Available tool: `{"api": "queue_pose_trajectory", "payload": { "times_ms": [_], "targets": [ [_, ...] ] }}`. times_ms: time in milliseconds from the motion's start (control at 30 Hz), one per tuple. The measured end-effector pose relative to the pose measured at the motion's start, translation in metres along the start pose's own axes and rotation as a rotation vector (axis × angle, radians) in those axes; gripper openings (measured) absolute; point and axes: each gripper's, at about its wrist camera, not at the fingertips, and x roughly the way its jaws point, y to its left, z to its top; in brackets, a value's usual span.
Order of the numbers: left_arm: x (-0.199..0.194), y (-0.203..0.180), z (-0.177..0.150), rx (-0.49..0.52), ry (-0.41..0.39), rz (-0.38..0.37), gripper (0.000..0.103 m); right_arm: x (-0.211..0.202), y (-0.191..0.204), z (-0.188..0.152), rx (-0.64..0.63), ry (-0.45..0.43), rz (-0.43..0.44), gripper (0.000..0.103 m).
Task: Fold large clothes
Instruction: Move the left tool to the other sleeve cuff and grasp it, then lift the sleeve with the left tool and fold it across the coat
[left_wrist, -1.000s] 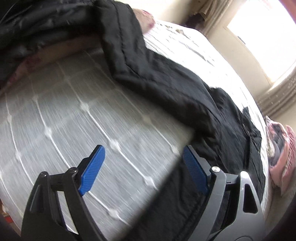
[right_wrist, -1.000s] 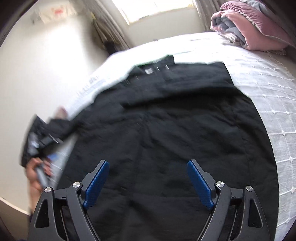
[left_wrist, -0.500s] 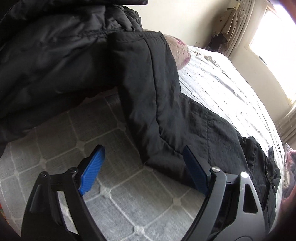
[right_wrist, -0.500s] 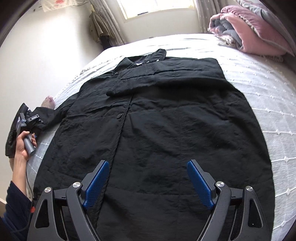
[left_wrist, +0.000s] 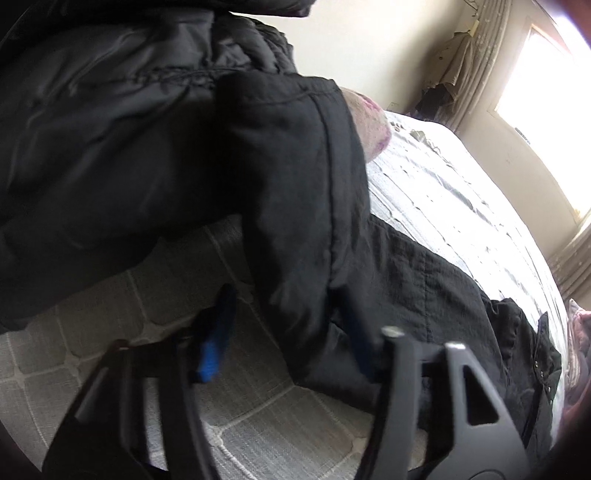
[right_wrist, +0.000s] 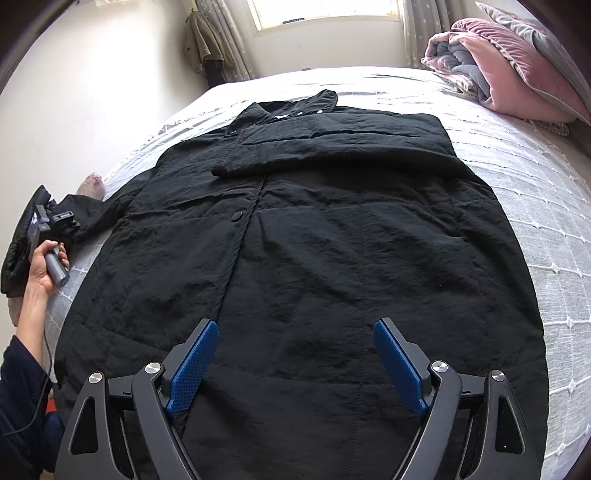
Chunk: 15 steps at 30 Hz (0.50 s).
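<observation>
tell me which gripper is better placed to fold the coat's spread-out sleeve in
Left. The left gripper is closing around the sleeve cuff, while the right gripper hangs open over the coat hem.

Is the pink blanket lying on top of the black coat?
No, the pink blanket is bunched up at the far corner of the bed, apart from the black coat.

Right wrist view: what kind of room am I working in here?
Most likely a bedroom. A black coat lies spread on a bed with a white quilted bedspread, a folded pink blanket sits at the far corner, and a curtained window is behind.
</observation>
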Motion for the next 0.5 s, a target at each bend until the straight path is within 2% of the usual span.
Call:
{"api": "queue_pose_trajectory", "payload": {
  "times_ms": [67,133,267,500],
  "targets": [
    [-0.001,-0.006,-0.003,0.004,0.005,-0.03,0.023,0.0,0.001,0.0,0.004,-0.003,-0.003,0.087],
    [-0.007,-0.013,-0.005,0.032,-0.014,-0.034,0.013,0.001,0.001,0.001,0.008,-0.008,-0.005,0.087],
    [-0.026,-0.024,-0.007,0.065,-0.064,-0.04,0.008,0.004,0.002,0.002,0.01,-0.01,-0.015,0.087],
    [-0.058,-0.023,0.005,0.031,-0.112,-0.144,0.007,0.005,-0.002,0.004,0.007,-0.037,-0.064,0.087]
  ]
}}
